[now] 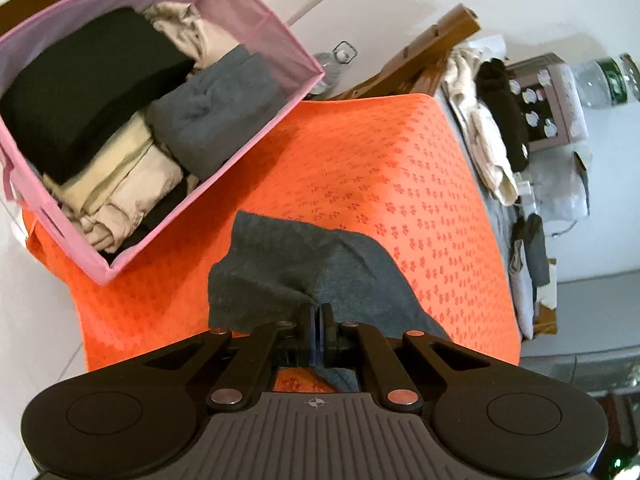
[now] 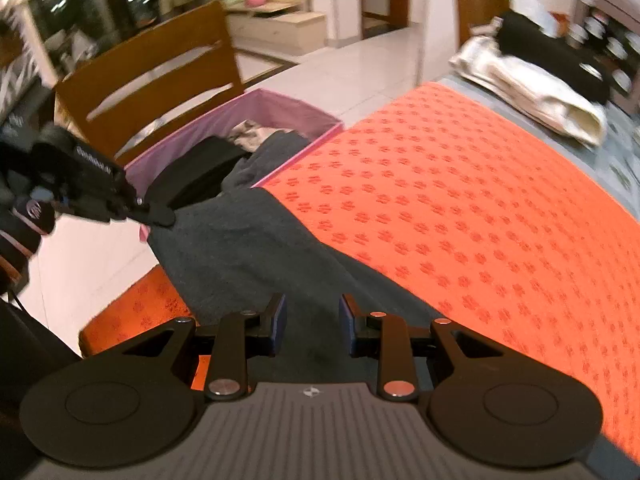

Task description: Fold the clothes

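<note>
Your right wrist view is motion-blurred, so the room behind it reads poorly: a wooden chair [image 2: 160,76], pale floor tiles, dark glass at top left, little else sure. The near end of the grey garment [image 1: 304,264] is cut off behind both gripper bodies, and you can't tell what kind of garment it is. Your left gripper [image 1: 317,314] has its fingers pinched together on a bunched edge of that grey garment, lifting it off the orange mat [image 1: 380,168]; the right wrist view shows the same pinch [image 2: 160,214] at the cloth's corner. Your right gripper [image 2: 312,320] has its fingers partly apart just above the garment, nothing between them as far as shows. The garment lies along the near edge of the mat, on the side where the pink fabric bin [image 1: 256,16] stands. The mat covers the worktop. The bin sits at the mat's left corner, packed with folded black, beige and grey clothes. At the mat's far right edge lies a heap of cream and black clothes [image 1: 492,128], beside it a box with white discs [image 1: 548,104] and a plastic bottle [image 1: 600,80].
</note>
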A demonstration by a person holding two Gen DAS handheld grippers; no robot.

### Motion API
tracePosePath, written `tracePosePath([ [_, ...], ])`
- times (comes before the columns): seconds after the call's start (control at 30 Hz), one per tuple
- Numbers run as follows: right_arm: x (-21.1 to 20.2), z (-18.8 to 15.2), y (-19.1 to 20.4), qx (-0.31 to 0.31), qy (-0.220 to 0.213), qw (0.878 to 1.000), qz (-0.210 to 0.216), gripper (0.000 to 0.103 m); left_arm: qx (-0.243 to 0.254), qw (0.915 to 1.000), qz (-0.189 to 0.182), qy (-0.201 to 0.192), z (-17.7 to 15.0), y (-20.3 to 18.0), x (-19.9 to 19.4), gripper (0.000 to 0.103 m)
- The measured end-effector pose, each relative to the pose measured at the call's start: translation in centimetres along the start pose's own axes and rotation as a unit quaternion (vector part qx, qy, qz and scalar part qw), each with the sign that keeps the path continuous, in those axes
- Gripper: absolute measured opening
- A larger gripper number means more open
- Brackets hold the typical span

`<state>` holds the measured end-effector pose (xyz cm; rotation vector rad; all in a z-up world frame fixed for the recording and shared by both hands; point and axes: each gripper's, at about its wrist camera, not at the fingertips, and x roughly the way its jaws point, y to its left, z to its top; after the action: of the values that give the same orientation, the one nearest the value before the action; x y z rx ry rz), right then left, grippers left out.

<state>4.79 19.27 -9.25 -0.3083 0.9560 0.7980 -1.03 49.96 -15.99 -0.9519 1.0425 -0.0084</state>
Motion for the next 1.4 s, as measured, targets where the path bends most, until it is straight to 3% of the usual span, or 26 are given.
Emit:
tracePosePath([
  [0.1,1.6,0.5,1.1,-0.043,0.007,0.999,0.014,0.042,0.013,0.9999,0.004,0.003,-0.4,-0.1,-0.2,0.004],
  [0.3,3.3,1.0,2.4,-0.095,0.013,0.995,0.02,0.043,0.035,0.999,0.02,-0.021,-0.5,0.4,-1.5,0.009],
  [0.47,3.4,2.0,0.6,-0.061,0.002,0.998,0.014,0.043,0.047,0.9976,0.04,-0.03,0.7,0.9,-1.2,0.026],
  [0.77,6.5,4.8,-0.8,-0.037,0.017,0.996,0.074,0.041,0.038,0.998,0.041,-0.029,3.5,-0.7,1.2,0.036],
  [0.83,7.5,5.4,-0.8,-0.036,0.03,0.994,0.095,0.04,0.041,0.998,0.037,-0.029,4.1,-1.5,1.5,0.043],
  [0.93,8.1,6.1,-0.6,-0.037,0.034,0.993,0.11,0.037,0.044,0.9982,0.03,-0.027,4.8,-2.6,1.8,0.047],
  [0.97,8.1,6.3,-0.7,-0.036,0.034,0.992,0.112,0.027,0.045,0.9982,0.029,-0.026,5.0,-3.0,2.0,0.049],
  [1.0,8.1,6.5,-0.8,-0.034,0.033,0.992,0.119,0.001,0.045,0.9983,0.029,-0.024,5.1,-3.4,2.1,0.052],
  [1.23,5.3,6.8,1.1,-0.061,0.006,0.988,0.139,0.002,0.087,0.994,0.065,0.01,5.2,-7.0,3.8,0.056],
  [1.4,3.5,5.9,2.9,-0.083,0.009,0.985,0.149,0.002,0.16,0.9805,0.111,0.023,3.1,-9.1,4.7,0.056],
])
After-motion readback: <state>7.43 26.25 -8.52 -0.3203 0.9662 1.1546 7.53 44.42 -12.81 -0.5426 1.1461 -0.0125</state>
